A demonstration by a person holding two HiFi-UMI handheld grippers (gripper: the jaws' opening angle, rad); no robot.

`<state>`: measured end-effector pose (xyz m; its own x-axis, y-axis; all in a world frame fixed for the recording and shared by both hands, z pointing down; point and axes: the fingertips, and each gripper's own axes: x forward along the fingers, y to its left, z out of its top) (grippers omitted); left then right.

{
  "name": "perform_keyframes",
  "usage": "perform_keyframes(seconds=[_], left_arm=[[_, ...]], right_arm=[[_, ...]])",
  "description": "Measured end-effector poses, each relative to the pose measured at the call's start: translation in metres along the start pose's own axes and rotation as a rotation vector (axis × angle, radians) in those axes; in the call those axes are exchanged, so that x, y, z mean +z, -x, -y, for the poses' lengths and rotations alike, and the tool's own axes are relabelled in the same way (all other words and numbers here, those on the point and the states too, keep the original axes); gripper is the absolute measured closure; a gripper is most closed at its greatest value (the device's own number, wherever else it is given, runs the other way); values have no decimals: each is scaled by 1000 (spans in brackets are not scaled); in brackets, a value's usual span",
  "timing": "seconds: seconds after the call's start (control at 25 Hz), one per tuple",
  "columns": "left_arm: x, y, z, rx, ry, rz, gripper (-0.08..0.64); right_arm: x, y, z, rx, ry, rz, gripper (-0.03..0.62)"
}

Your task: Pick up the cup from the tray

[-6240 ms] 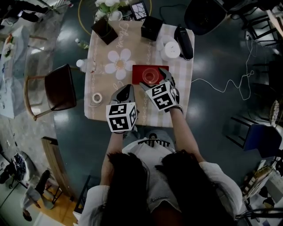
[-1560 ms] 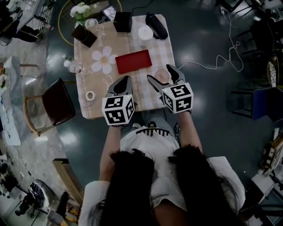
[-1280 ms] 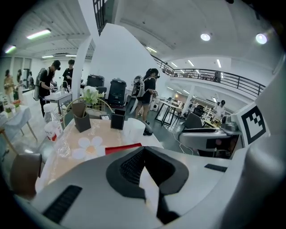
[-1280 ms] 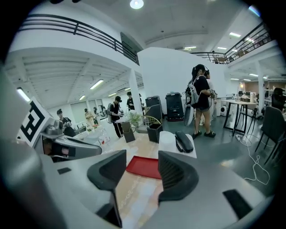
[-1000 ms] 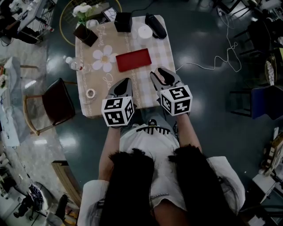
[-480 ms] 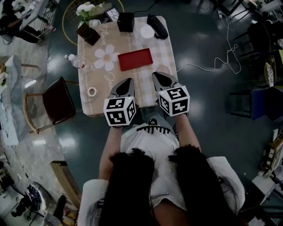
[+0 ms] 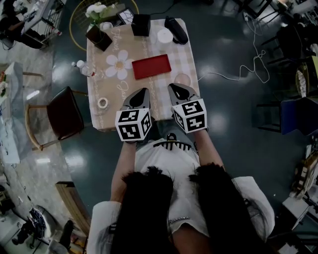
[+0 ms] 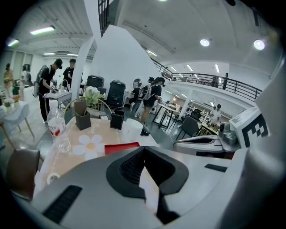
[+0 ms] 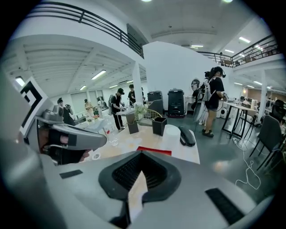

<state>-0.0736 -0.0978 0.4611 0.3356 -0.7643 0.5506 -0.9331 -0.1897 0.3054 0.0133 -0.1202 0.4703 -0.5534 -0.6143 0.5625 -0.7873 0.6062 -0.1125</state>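
Observation:
The pale cup (image 7: 182,79) stands upright on the checked tablecloth, right of the red tray (image 7: 150,66) and near the table's right edge. The tray is bare. My right gripper (image 7: 172,88) is shut with nothing between its jaws, just left of the cup and nearer to me, apart from it. My left gripper (image 7: 144,91) hovers over the table's near edge, shut and holding nothing. In the left gripper view the shut left gripper (image 8: 143,149) points toward the tray (image 8: 121,147). In the right gripper view the right gripper (image 9: 142,154) faces the tray (image 9: 154,150); the cup is hidden there.
At the table's far end stand a white cylinder (image 7: 163,35), a long black object (image 7: 177,30), a black box (image 7: 141,24), a dark holder (image 7: 99,37) and flowers (image 7: 97,10). A tape roll (image 7: 103,102) lies near the left edge, beside a brown chair (image 7: 62,113). People stand in the room beyond.
The cup went from the tray to the table, held by the right gripper. That gripper has since let go, shut its jaws and drawn left off the cup. The left gripper has kept still.

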Motion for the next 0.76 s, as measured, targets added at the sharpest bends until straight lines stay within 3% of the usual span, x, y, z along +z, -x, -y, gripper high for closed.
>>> perform_keyframes(seconds=[0.48, 0.76], left_arm=[[-9, 0, 4, 0, -21, -14, 552], [-7, 1, 4, -3, -22, -6, 552]], right_arm=[[5, 4, 0, 2, 8, 15, 585], [4, 8, -6, -6, 64, 8, 586]])
